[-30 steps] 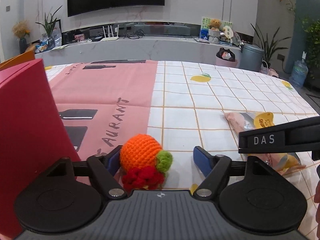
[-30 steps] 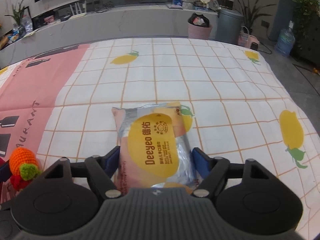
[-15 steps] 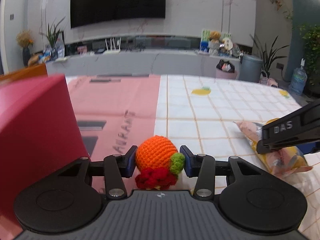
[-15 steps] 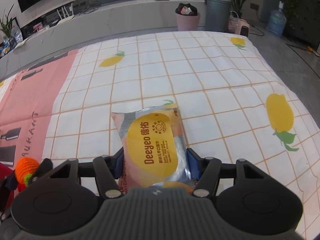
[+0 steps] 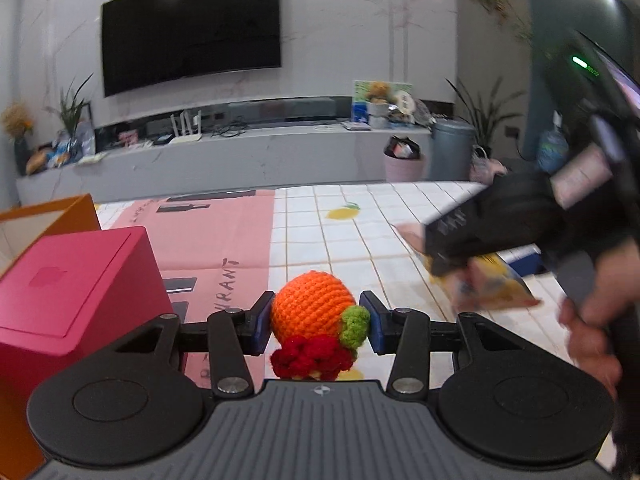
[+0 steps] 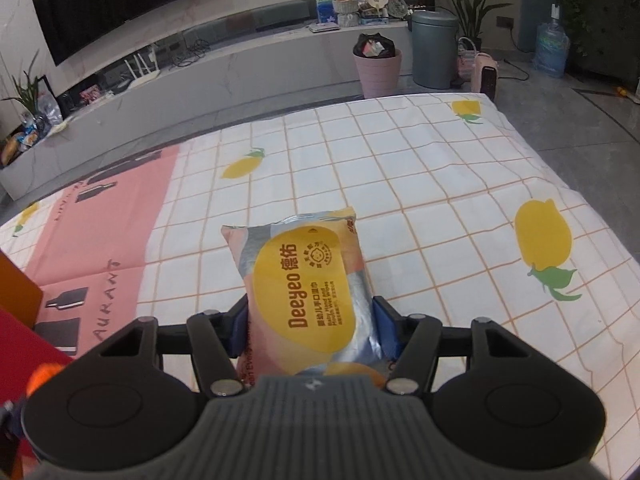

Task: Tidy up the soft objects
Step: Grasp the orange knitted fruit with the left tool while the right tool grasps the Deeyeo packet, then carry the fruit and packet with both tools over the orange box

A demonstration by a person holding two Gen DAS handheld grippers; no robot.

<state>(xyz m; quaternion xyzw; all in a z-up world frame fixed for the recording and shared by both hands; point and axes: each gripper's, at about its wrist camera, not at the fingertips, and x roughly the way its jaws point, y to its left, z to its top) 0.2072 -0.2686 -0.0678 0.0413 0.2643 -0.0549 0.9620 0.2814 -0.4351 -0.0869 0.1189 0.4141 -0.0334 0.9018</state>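
Note:
My left gripper [image 5: 316,322] is shut on an orange crocheted fruit [image 5: 310,310] with a green leaf and red base, held above the table. My right gripper [image 6: 310,324] is shut on a pink and yellow Deeyeo wet wipes pack [image 6: 304,280], lifted off the tablecloth. In the left wrist view the right gripper [image 5: 500,236] shows blurred at the right with the wipes pack [image 5: 492,288] in it. A pink box [image 5: 76,280] stands at the left, beside my left gripper.
An orange box [image 5: 48,216] stands behind the pink box. The table [image 6: 400,168] has a checked lemon cloth and a pink mat [image 5: 212,232]. Its right edge drops to the floor. A TV console, bins and plants stand far behind.
Both grippers have closed on their objects and lifted them off the table. The right gripper with the wipes pack has risen and shifted in the left wrist view.

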